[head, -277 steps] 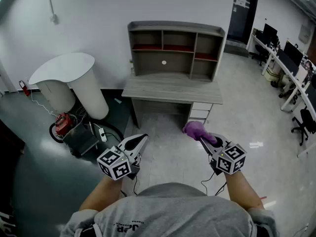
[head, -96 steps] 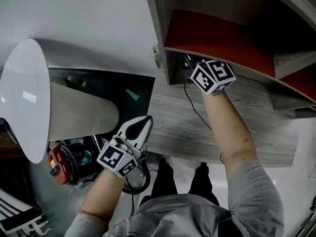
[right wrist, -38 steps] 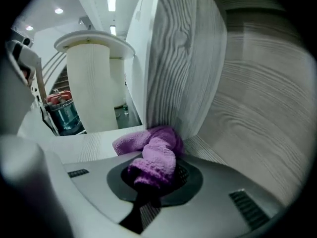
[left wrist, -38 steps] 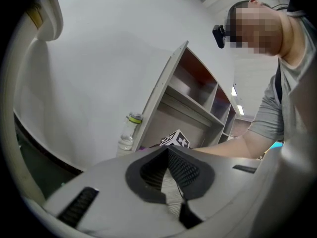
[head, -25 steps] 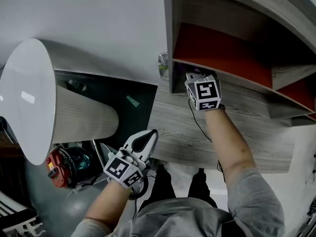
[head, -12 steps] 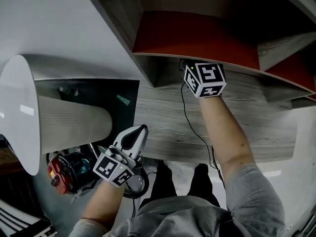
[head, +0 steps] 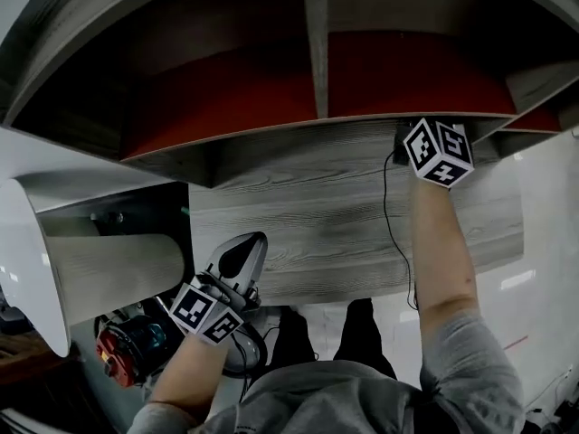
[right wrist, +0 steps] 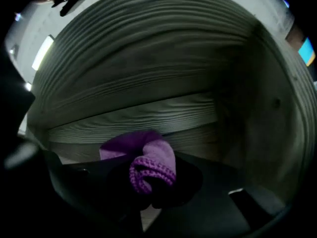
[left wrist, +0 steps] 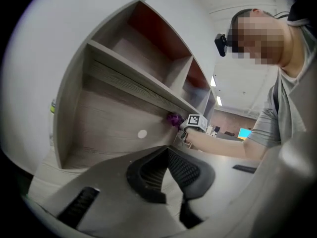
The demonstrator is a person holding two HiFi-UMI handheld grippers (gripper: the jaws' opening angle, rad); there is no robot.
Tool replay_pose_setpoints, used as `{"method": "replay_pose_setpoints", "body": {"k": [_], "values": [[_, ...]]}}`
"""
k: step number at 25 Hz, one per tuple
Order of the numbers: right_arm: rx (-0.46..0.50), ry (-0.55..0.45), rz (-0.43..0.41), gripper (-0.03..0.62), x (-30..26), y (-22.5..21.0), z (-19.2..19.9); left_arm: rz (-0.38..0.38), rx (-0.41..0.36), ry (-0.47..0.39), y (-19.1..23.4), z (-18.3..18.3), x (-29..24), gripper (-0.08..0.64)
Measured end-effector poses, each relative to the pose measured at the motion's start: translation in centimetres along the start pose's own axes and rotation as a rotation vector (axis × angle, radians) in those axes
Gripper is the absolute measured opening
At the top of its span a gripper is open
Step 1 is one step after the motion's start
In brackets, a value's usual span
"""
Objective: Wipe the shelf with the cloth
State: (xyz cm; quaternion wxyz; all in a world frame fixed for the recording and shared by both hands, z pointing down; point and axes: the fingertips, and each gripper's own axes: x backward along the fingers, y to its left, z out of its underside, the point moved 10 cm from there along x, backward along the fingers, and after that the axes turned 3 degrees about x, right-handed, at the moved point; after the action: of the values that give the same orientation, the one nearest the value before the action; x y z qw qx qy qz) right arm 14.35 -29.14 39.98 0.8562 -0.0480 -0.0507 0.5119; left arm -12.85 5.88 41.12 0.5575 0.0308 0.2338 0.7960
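Shelf: I see a grey wood-grain shelf (head: pixel 314 52) standing on the tabletop. Its upper compartments are lined red and split by an upright divider. The lower bay is plain wood, with a small pale disc (left wrist: pixel 142 133) on its back panel.
Tabletop: The tabletop (head: pixel 308 233) is grey wood grain and runs under the shelf. My right forearm (head: pixel 439 251) reaches across it, with a black cable (head: pixel 389 215) hanging beside the arm.
White stand: A rounded white stand (head: pixel 36 278) sits on the floor off the tabletop's left end.
Red machine: A small red machine (head: pixel 122 355) lies on the floor below the stand, near my left arm.
Right gripper: My right gripper (right wrist: pixel 151 190) is pushed into the lower bay under the red-lined board, close to an upright panel. Its jaws are clamped on the cloth.
Left gripper: My left gripper (head: pixel 244 247) hangs at the tabletop's front edge, well apart from the right one. Its jaw tips meet with nothing between them.
Cloth: The purple knitted cloth (right wrist: pixel 151 170) is bunched in the right gripper's jaws. It sits high in the lower bay, up against the wood just beneath the board. I cannot confirm that it touches.
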Motion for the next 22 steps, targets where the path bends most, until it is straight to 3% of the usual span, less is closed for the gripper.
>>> {"method": "replay_pose_setpoints", "body": {"k": [2,5,7,9,11,14,16,19,22], "values": [[-0.039,0.011,0.109,0.06,0.5,-3.4,-0.3,0.028,-0.003,0.016,-1.1,0.2,-1.7,0.018],[-0.032,0.029,0.166,0.06,0.6,-4.7,-0.7,0.046,0.005,0.021,-2.1,0.7,-2.9,0.018],[-0.036,0.027,0.163,0.06,0.9,-4.4,-0.9,0.042,0.015,0.017,-2.1,1.2,-2.7,0.018],[-0.021,0.018,0.08,0.06,1.2,-1.7,-0.6,0.021,0.023,0.003,-1.4,1.7,-1.5,0.018],[0.058,0.029,-0.097,0.06,1.1,4.8,1.1,-0.011,0.033,-0.016,0.0,1.8,0.3,0.018],[0.19,0.104,-0.384,0.06,0.1,18.3,5.8,-0.059,0.046,-0.043,2.5,1.7,4.0,0.018],[0.277,0.152,-0.518,0.06,-0.7,27.0,9.1,-0.085,0.046,-0.059,4.2,1.6,6.7,0.018],[0.449,0.179,-0.604,0.06,-2.1,37.0,12.7,-0.119,0.047,-0.076,6.4,1.9,10.6,0.018],[0.543,0.197,-0.547,0.06,-3.8,41.2,14.4,-0.138,0.051,-0.09,8.3,2.2,13.5,0.018]]}}
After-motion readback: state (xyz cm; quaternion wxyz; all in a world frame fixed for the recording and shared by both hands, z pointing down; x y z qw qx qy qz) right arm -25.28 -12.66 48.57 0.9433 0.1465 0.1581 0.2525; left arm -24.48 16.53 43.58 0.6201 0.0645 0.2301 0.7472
